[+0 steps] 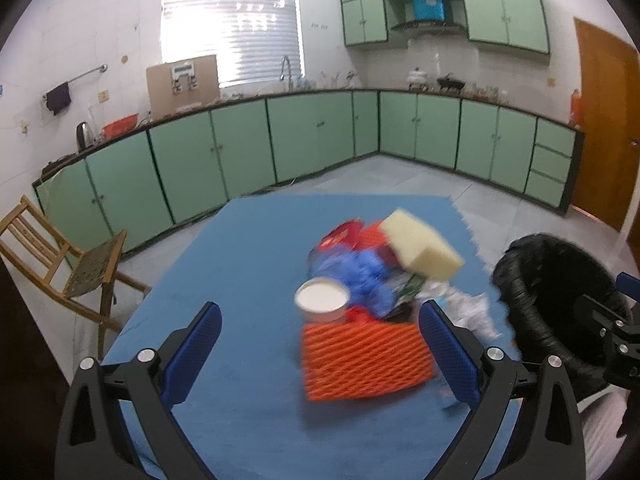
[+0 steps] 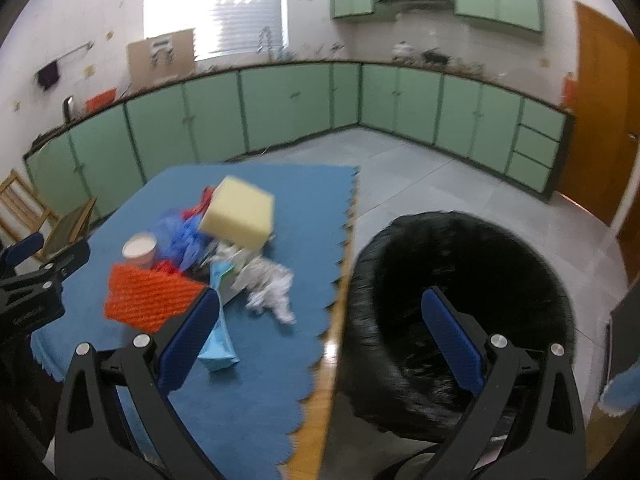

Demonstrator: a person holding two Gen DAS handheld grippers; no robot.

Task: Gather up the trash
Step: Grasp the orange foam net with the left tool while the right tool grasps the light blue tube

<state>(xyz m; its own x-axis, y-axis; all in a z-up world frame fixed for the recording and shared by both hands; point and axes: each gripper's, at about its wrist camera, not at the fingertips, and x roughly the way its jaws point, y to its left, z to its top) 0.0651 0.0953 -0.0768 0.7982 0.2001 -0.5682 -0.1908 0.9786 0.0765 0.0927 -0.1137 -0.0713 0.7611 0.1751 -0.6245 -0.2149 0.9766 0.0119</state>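
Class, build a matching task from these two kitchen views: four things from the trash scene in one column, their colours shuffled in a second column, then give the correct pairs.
Things:
1. foam net
2. sponge block
3. bin liner
4. table mat

Colours:
A. black
B. blue
C. orange
D. pale yellow

Pairs: 1-C, 2-D, 3-A, 4-B

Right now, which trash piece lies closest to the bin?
The crumpled white paper, at the pile's edge nearest the black-lined bin; the orange foam net lies on the far side.
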